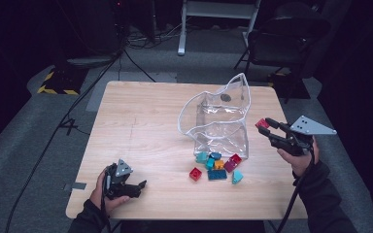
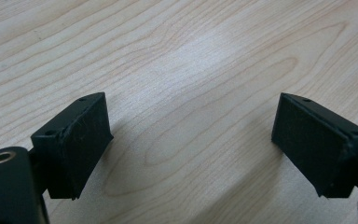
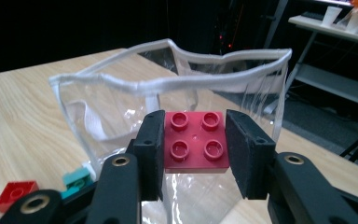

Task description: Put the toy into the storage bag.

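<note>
the right fingers (image 3: 195,154) clamp a red brick (image 3: 196,142) beside the clear bag (image 3: 121,100); left fingers (image 2: 191,144) gape, empty.

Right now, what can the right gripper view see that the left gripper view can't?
Right gripper view: the right hand-held gripper clamped on a red four-stud brick, lifted in front of the clear bag, plus a loose red brick and a teal brick.
Left gripper view: the left hand-held gripper, jaws apart with nothing between them.
Both: the wooden table.
</note>
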Motion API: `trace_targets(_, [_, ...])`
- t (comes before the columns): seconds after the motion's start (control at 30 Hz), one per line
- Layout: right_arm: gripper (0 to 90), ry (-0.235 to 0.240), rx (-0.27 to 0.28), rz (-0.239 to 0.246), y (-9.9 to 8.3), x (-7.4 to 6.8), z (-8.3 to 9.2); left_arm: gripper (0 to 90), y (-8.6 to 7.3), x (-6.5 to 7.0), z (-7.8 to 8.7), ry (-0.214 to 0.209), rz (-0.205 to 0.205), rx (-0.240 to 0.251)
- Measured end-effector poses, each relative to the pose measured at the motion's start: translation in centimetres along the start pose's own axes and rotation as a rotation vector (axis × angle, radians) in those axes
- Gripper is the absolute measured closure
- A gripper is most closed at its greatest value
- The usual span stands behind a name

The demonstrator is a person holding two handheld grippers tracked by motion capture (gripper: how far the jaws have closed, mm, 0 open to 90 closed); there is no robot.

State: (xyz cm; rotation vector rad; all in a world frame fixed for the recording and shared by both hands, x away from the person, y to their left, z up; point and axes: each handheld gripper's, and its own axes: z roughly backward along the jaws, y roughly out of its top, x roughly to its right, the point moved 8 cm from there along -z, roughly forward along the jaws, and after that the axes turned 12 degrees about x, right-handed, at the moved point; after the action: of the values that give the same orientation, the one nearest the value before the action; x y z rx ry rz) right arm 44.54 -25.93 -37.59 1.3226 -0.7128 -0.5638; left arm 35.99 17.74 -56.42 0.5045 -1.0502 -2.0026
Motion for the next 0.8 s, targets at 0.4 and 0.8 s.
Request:
trace_targets(0.4, [59.7,-0.006,0.046,0.025,4.1,-0.1,-2.0,11.8,0.0,0.0,0.0,0.0,0.0,0.0])
trace_targets(0.8, [59.6,0.013,0.054,0.03,5.6,-1.1,-4.7,11.8,0.0,0.0,0.0,0.0,0.0,0.0])
